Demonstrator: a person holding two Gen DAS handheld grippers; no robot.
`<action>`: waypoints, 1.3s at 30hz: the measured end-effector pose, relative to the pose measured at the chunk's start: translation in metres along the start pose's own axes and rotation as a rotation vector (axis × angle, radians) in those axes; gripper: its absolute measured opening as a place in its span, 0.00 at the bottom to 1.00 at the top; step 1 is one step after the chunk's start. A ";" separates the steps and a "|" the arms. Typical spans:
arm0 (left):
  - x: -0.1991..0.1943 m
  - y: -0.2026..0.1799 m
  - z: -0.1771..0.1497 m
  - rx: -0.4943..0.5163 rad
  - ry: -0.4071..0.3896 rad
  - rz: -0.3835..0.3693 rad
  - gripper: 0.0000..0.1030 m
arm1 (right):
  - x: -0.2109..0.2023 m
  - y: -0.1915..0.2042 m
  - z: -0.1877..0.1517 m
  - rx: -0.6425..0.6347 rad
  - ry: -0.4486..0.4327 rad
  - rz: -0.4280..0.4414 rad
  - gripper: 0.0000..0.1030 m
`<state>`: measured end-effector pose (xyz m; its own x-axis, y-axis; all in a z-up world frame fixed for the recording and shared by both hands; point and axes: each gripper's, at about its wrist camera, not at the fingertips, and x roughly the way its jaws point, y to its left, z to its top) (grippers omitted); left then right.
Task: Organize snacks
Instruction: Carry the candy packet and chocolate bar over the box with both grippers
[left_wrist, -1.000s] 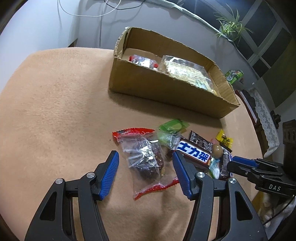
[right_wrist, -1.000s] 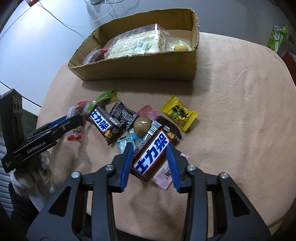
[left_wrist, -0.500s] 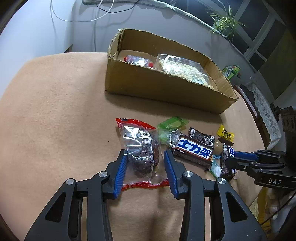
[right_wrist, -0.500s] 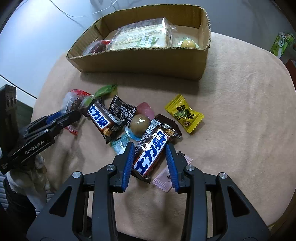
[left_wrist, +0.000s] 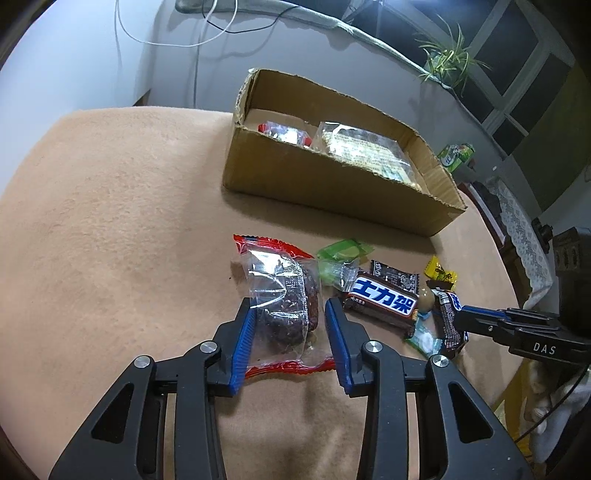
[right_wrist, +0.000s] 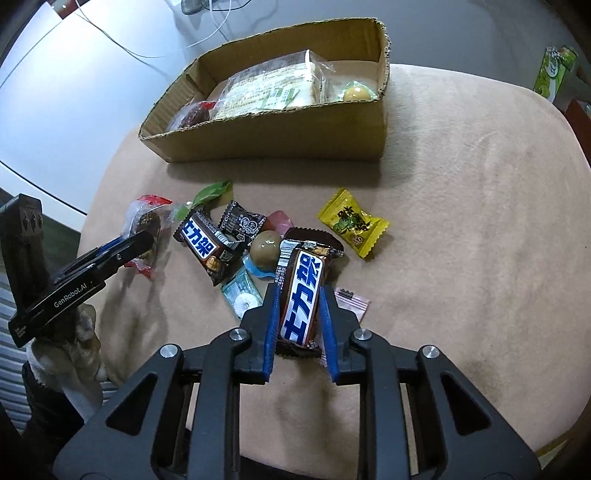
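While clamped on snacks: right claw (right_wrist: 299, 314) around chocolate bar (right_wrist: 301, 295), left claw (left_wrist: 290, 325) around clear pouch (left_wrist: 282, 299).

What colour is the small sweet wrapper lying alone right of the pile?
Yellow, with green print, on the small sweet wrapper; clearest in the right wrist view.

Peach-tan fleecy cloth (left_wrist: 110, 206) covers the table. Behind: grey wall w/ thin white cable (left_wrist: 155, 42) hanging in a loop, spider plant (left_wrist: 448, 61) on the sill by dark window panes. Green carton (right_wrist: 554, 72) off to the side, lace-edged cloth (left_wrist: 524, 236) nr the table edge
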<state>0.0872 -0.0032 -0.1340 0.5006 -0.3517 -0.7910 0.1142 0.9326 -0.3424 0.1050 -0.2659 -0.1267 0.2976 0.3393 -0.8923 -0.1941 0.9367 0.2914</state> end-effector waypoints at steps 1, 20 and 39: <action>-0.001 0.000 0.000 -0.001 -0.002 0.001 0.35 | -0.001 -0.001 -0.001 0.001 -0.002 0.007 0.20; -0.015 0.000 0.004 -0.012 -0.035 -0.015 0.35 | -0.033 -0.008 0.000 0.045 -0.094 0.086 0.18; -0.029 -0.016 0.061 0.006 -0.125 -0.038 0.35 | -0.086 -0.008 0.070 0.033 -0.293 0.073 0.18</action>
<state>0.1229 -0.0027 -0.0744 0.5989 -0.3740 -0.7081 0.1398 0.9195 -0.3674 0.1464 -0.2963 -0.0287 0.5417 0.4118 -0.7327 -0.1954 0.9096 0.3667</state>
